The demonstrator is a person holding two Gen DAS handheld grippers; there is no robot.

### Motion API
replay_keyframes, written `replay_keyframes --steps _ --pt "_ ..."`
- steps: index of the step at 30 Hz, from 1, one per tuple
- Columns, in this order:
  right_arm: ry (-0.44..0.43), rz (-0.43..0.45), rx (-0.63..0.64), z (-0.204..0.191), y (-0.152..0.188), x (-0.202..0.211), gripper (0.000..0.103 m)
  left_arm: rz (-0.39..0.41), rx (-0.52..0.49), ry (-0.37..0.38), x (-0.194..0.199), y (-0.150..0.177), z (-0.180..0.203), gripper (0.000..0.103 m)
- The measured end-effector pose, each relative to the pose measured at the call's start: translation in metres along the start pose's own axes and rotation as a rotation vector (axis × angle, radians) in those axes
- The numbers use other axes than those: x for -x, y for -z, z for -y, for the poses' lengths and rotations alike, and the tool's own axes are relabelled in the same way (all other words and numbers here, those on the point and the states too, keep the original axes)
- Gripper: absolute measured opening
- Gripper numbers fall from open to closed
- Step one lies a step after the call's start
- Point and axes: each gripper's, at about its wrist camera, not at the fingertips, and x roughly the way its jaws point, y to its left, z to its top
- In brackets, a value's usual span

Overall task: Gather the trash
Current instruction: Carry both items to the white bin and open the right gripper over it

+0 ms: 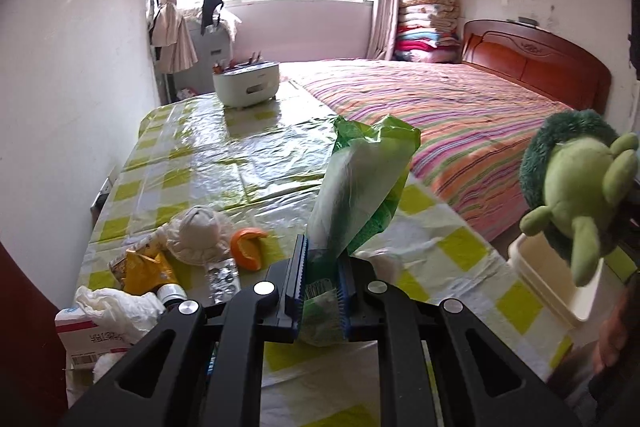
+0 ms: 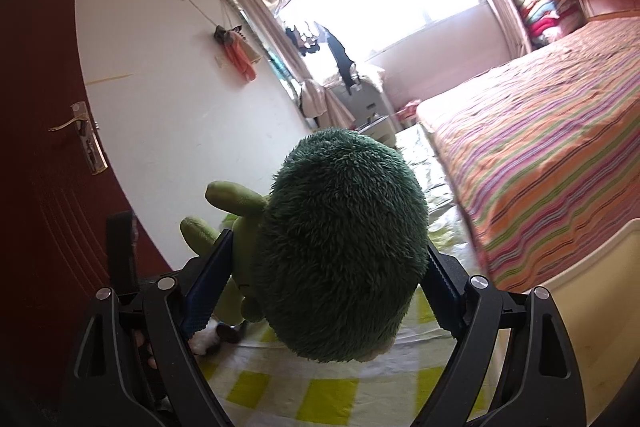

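My left gripper is shut on a green and white plastic bag and holds it upright above the checked tablecloth. Trash lies at the table's near left: an orange peel, a crumpled tissue ball, a yellow wrapper, a blister pack, a small bottle, white crumpled plastic and a red and white box. My right gripper is shut on a green plush turtle, which also shows at the right in the left wrist view, above a cream bin.
A white container stands at the table's far end. A bed with a striped cover runs along the table's right side. A dark red door is at the left. Clothes hang by the window.
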Motion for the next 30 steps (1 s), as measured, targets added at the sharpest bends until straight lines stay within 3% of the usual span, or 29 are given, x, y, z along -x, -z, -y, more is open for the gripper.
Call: replay_keyframes --steps 12,30 --pt "0.124 0.077 -0.042 0.031 -0.001 0.036 0.084 0.006 -0.040 0.062 0.001 -0.001 0.027 0.013" --pt "0.479 0.183 -0.006 0.068 0.010 0.093 0.086 -0.007 -0.118 0.175 -0.006 -0.001 0.085 0.013"
